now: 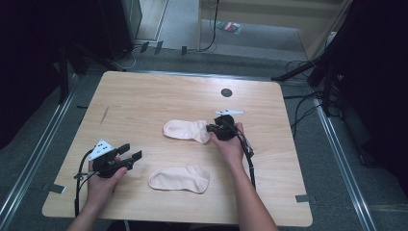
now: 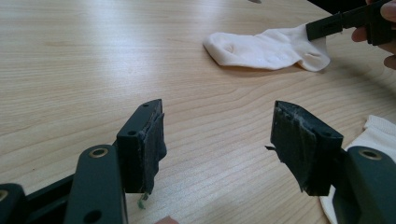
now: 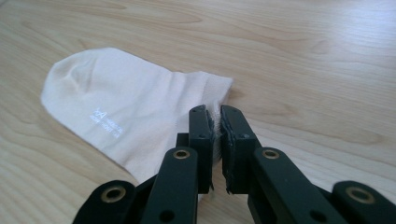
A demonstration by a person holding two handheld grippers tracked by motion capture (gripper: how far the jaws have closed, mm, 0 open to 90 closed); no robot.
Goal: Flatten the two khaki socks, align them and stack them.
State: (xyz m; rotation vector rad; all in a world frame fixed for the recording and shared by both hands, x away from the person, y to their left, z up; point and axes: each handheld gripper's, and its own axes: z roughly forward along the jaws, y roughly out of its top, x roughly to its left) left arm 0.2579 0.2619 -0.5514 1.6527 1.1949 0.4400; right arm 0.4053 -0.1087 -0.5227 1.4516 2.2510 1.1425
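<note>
Two pale cream socks lie flat on the wooden table (image 1: pixel 144 96). The far sock (image 1: pixel 185 130) (image 2: pixel 261 49) (image 3: pixel 126 107) has its toe to the left and its cuff to the right. My right gripper (image 1: pixel 210 128) (image 3: pixel 216 116) is low at that cuff, jaws nearly together with the cuff's edge pinched between the pads. The near sock (image 1: pixel 179 179) (image 2: pixel 380 133) lies closer to the front edge, untouched. At the table's front left my left gripper (image 1: pixel 131 151) (image 2: pixel 217 126) is held open over bare wood, with nothing between its jaws.
A small black round hole (image 1: pixel 226 92) marks the table's far middle. Dark stands and cables (image 1: pixel 308 72) crowd the floor to the right and behind. Bare wood stretches across the table's left and far parts.
</note>
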